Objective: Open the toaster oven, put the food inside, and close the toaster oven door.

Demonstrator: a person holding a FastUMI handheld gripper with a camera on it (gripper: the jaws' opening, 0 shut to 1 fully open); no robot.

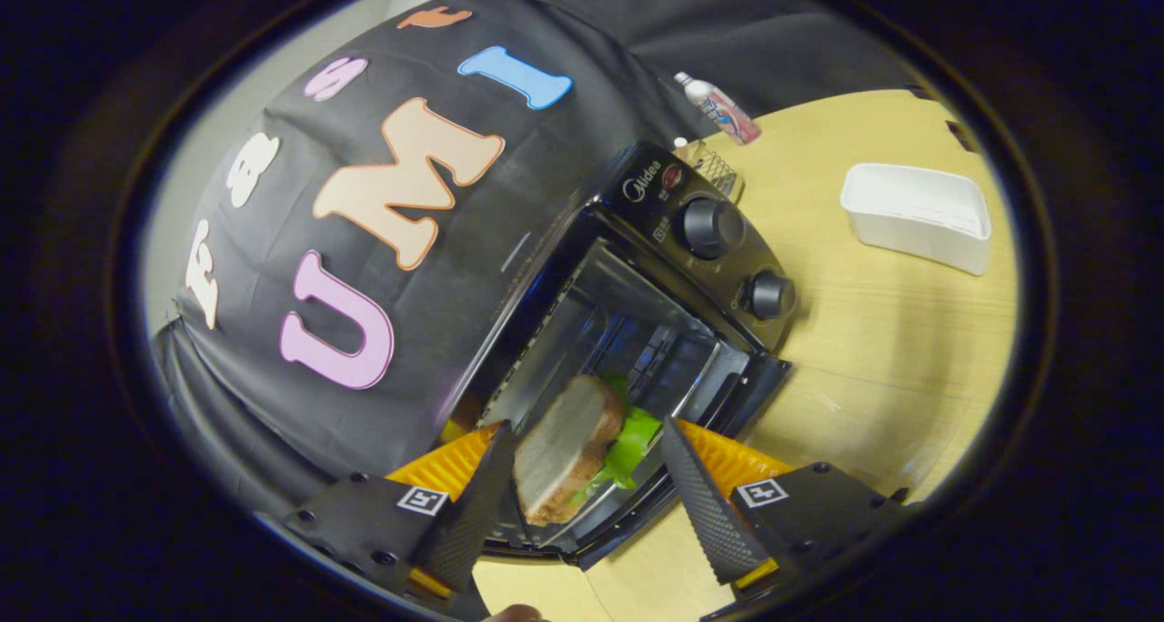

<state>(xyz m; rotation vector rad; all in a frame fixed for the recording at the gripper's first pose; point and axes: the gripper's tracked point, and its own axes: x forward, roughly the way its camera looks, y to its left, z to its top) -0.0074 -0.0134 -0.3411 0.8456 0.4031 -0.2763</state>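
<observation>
The black toaster oven stands on the wooden table with its door folded down and the cavity showing. A sandwich of light bread with green lettuce hangs between my fingers at the oven's mouth, above the lowered door. My gripper is shut on the sandwich. The left finger presses on the bread's top face and the right finger sits against the lettuce side. The whole view is tilted, so the oven leans across it.
A white rectangular bin sits on the table beyond the oven's knob side. A plastic bottle and a small wire basket stand behind the oven. The black cloth wall runs close along the oven's other side.
</observation>
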